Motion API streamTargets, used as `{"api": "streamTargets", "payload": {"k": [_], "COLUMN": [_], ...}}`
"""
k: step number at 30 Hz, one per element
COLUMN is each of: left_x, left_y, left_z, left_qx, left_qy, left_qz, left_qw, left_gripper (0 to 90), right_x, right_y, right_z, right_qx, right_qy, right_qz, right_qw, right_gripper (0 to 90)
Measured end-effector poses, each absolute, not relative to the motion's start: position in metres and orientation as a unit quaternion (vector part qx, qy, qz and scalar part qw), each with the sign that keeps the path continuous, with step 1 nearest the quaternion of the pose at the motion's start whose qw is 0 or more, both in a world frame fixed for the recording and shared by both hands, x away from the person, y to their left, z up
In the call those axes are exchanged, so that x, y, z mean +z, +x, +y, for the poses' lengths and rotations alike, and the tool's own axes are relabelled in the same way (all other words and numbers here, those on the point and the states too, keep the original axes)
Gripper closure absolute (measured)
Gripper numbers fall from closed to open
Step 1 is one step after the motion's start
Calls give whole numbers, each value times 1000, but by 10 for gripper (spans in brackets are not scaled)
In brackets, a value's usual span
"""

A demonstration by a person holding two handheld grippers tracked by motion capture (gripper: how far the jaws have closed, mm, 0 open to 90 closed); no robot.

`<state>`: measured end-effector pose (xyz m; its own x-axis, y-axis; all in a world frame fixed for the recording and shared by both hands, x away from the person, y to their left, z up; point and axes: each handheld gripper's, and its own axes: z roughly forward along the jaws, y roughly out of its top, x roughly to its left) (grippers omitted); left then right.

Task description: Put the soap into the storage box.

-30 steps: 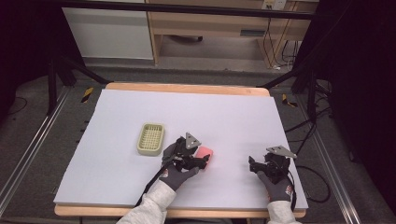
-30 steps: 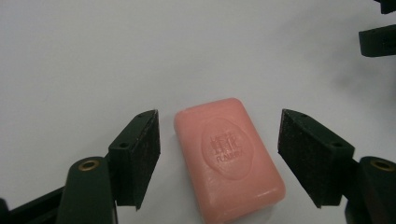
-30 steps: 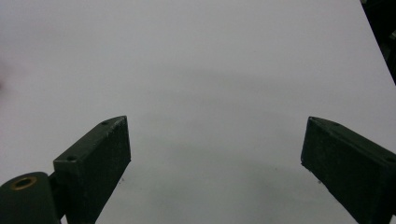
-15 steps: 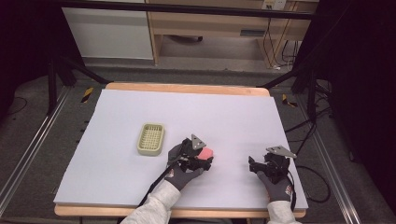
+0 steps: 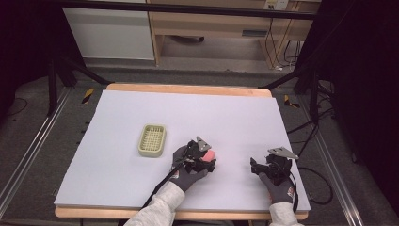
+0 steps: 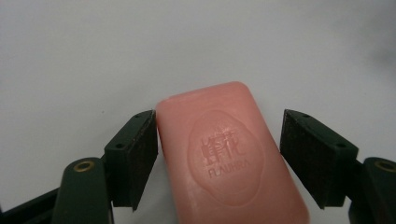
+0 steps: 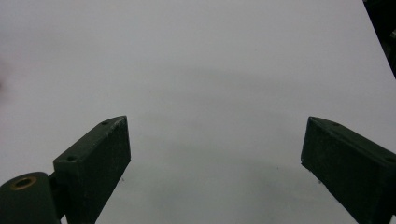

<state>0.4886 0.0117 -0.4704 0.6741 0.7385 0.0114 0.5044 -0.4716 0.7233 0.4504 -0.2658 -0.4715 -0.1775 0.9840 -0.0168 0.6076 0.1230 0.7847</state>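
Note:
A pink bar of soap [image 5: 208,154] lies flat on the white table cover [image 5: 197,113], near the front middle. In the left gripper view the soap [image 6: 233,149] sits between the jaws, its stamped face up. My left gripper [image 6: 219,140] is open around it: the left pad [image 6: 140,154] touches the bar's edge and the right pad [image 6: 308,149] stands a little off it. In the high view the left gripper [image 5: 203,151] rests low over the soap. My right gripper [image 5: 256,167] is open at the front right, with only bare cover between its fingers [image 7: 215,149].
A pale green slatted soap dish [image 5: 152,140] stands on the cover to the left of the soap. The wooden table edge [image 5: 188,88] runs along the back. Dark stands and cables flank the table on both sides.
My left gripper has slid a little to the right, so its jaws now straddle the soap. The soap, the dish and the right gripper have stayed put.

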Motion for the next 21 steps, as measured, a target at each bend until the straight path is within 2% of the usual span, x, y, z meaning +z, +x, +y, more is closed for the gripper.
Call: {"api": "streamTargets", "payload": {"k": [7,16,21], "left_x": [-472,-472,-471], "left_y": [490,488,488], "left_z": [13,19,19], "left_qx": [158,149,151], "left_qy": [841,845,847], "left_qz": [372,369,365], "left_qw": [359,357,355], "left_gripper": [288,364,368], "right_x": [-472,-471,-471], "right_y": [450,450,450], "right_z": [-266,-266,-266], "right_qx": [329,328,329], "right_qy": [575,575,576], "right_qz": [693,692,691], "right_qw": [285,288,287], "right_gripper": [85,85,85]}}
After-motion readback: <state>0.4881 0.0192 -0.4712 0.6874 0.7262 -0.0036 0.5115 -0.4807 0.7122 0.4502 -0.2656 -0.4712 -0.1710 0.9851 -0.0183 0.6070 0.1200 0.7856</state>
